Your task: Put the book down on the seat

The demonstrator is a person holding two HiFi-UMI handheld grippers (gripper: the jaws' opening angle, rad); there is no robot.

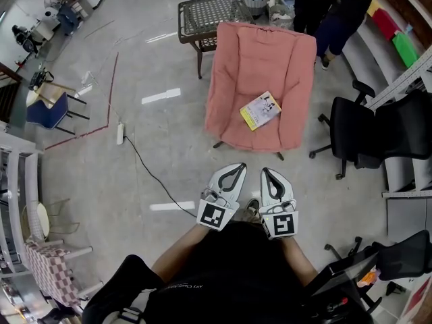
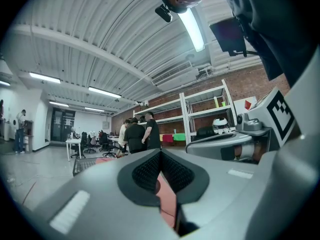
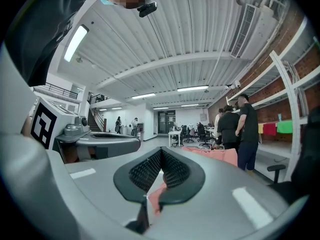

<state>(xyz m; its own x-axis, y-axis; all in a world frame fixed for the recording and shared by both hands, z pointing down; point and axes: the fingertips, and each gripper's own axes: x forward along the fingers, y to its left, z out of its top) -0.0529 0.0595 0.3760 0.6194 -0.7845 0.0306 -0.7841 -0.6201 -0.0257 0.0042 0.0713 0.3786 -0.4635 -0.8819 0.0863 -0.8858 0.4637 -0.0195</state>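
As we judge it, little is left to go wrong, though a black cable [image 1: 156, 175] crosses the floor on our left, and a careless step that way could catch it. Ahead of us the book [image 1: 260, 110] already lies flat on the seat of the pink chair [image 1: 236, 59], right of the seat's middle and nearer its front edge than its back, turned askew. Because the cushion looks soft and the book sits towards that front edge, a knock to the chair could slide it off. A black office chair [image 1: 356, 130] stands just beside the pink chair's right side and could be what bumps it. Our left gripper [image 1: 235, 169] is clenched with its pads meeting and nothing between them, well apart from the book. Our right gripper [image 1: 267, 173] is clenched the same way, empty and touching nothing.
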